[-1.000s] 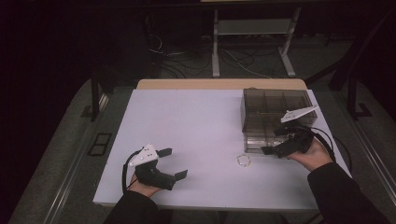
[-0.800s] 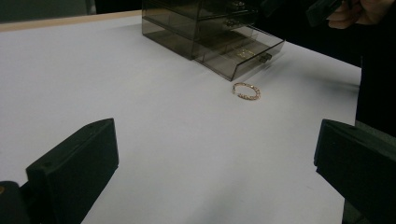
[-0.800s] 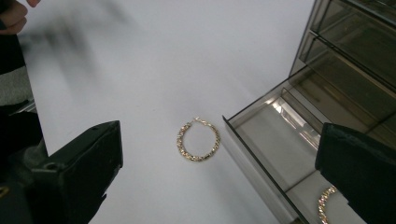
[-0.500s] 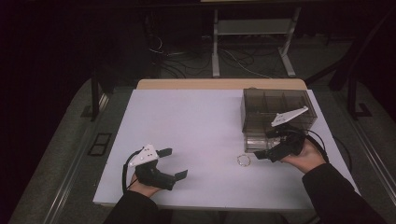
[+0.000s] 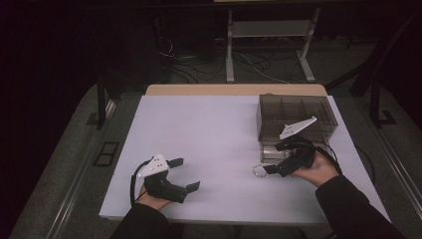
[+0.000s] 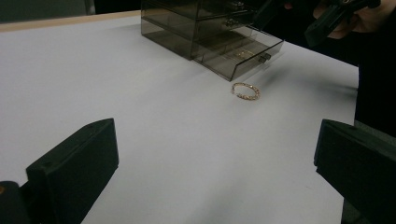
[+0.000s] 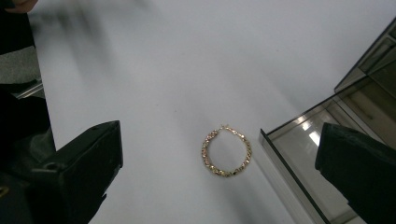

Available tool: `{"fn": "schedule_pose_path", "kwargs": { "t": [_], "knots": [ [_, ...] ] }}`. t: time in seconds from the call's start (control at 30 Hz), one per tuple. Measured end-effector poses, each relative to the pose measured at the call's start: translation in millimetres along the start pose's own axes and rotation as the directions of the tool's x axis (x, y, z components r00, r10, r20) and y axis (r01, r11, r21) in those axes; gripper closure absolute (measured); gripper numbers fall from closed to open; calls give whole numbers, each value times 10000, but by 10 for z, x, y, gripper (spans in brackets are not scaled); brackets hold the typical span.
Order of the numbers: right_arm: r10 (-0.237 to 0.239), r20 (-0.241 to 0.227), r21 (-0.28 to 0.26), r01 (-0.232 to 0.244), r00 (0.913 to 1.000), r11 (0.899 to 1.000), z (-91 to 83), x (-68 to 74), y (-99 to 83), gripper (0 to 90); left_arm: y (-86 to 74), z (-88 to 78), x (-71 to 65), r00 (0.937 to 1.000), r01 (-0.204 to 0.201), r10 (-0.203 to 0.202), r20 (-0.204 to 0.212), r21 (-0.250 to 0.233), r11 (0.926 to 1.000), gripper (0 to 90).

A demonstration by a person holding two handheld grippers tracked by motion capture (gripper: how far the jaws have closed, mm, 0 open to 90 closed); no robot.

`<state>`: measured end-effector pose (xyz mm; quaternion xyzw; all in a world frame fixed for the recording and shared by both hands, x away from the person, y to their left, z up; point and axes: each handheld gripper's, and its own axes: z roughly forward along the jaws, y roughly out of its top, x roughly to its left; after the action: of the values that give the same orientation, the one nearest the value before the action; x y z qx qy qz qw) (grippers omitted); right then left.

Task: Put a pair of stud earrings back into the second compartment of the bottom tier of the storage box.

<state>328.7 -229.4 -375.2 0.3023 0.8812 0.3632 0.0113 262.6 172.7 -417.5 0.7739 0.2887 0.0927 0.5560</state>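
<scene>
A gold hoop earring [image 5: 258, 172] [image 7: 226, 151] [image 6: 246, 90] lies flat on the white table, just in front of the smoky clear drawer box [image 5: 293, 117] [image 6: 205, 28]. The box's bottom drawer [image 7: 317, 158] [image 6: 238, 56] is pulled out. My right gripper [image 5: 272, 158] [image 7: 219, 140] hovers open over the earring, its jaws spread wide to either side and not touching it. My left gripper [image 5: 186, 173] [image 6: 215, 140] rests open near the front left of the table, with nothing between its jaws.
The white table top [image 5: 209, 129] has bare room across its middle and left. Beyond its far edge a metal stand [image 5: 271, 45] and loose cables [image 5: 199, 62] sit on the dark floor.
My right gripper has moved left and down from beside the drawer box to over the earring. The left gripper has stayed put.
</scene>
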Motion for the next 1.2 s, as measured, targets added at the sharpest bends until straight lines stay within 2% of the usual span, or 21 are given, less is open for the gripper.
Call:
{"fn": "schedule_pose_path", "kwargs": {
  "t": [0.8, 1.2],
  "knots": [
    [-452, -641, 629, 493, 9969, 9968, 353, 135, -7, 4, 0, -4, -2, 10000, 7, -7, 35, -25, 10000, 0],
    [-573, -908, 1174, 678, 9942, 9908, 524, 202, -46, 3, -1, -3, -1, 10000, -7, 7, 46, 1, 10000, 0]
  ]
}}
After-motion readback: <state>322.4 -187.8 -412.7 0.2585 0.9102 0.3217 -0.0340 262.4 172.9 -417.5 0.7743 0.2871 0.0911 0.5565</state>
